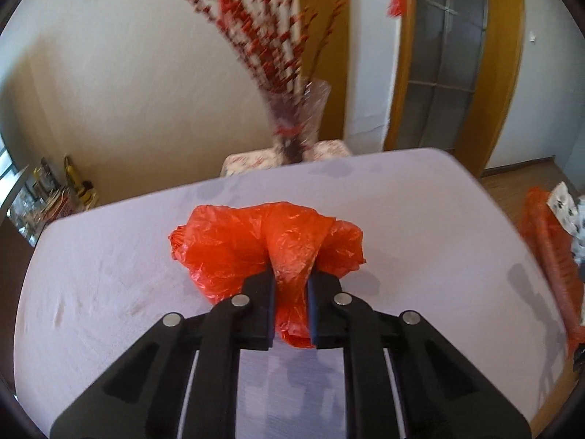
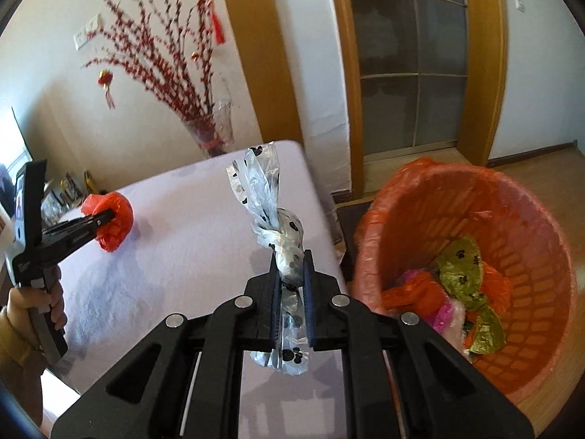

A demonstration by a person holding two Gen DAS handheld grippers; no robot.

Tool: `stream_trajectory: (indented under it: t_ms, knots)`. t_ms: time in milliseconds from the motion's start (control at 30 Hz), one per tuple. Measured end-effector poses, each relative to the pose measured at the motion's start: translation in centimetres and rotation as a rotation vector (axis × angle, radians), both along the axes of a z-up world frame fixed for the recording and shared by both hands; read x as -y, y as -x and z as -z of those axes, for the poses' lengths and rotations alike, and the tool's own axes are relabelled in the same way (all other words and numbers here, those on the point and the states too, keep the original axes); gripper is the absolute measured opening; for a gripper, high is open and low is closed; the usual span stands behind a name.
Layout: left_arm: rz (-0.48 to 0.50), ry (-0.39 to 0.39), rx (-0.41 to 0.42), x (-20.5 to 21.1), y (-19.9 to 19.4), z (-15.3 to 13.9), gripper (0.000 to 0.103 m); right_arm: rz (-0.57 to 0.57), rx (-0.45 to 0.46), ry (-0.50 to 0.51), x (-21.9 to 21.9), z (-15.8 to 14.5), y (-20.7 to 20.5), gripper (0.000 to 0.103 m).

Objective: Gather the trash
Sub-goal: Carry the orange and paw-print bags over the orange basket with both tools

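Note:
My left gripper point(image 1: 290, 278) is shut on a crumpled red plastic bag point(image 1: 237, 241), held over the pale lilac table point(image 1: 109, 274). In the right wrist view the left gripper point(image 2: 109, 215) shows at the left with the red bag point(image 2: 115, 228) in its jaws. My right gripper point(image 2: 290, 259) is shut on a knotted clear plastic bag with black paw prints point(image 2: 261, 186), held above the table's right edge point(image 2: 314, 197). An orange basket point(image 2: 530, 292) lined with a red bag stands on the floor to the right and holds several crumpled wrappers point(image 2: 460, 267).
A glass vase of red-berried branches point(image 1: 292, 117) stands behind the table's far edge. A wooden glass-paned door point(image 2: 413, 62) is at the back right. The basket's rim point(image 1: 548, 248) shows at the right of the left wrist view. Clutter point(image 1: 55, 194) lies on the floor at far left.

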State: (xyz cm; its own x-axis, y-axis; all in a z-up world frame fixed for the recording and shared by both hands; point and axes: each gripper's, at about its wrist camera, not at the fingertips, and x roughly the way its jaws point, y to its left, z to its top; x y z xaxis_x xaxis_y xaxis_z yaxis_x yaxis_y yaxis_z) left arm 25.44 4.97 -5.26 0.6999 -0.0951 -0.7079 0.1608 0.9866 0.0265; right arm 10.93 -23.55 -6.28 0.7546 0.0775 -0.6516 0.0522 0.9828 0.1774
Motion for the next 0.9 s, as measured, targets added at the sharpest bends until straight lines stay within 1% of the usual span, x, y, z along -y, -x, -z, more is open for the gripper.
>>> stream_trajectory:
  t_ms: [133,367,633,900]
  knots:
    - [0.076,0.068,0.029,2.4,1.7,-2.3,0.014,0.043,0.032,-0.01,1.8,-1.2,1.2,0.011]
    - [0.229,0.147,0.078,8.0,5.2,-5.2,0.014,0.129,0.088,-0.015,5.2,-2.9,3.6,0.011]
    - [0.381,0.212,0.093,14.4,8.8,-6.9,0.014,0.202,0.124,-0.024,8.5,-3.9,5.7,0.011]
    - [0.477,0.24,0.083,19.4,10.6,-7.2,0.014,0.252,0.148,-0.037,11.2,-4.4,7.3,0.011]
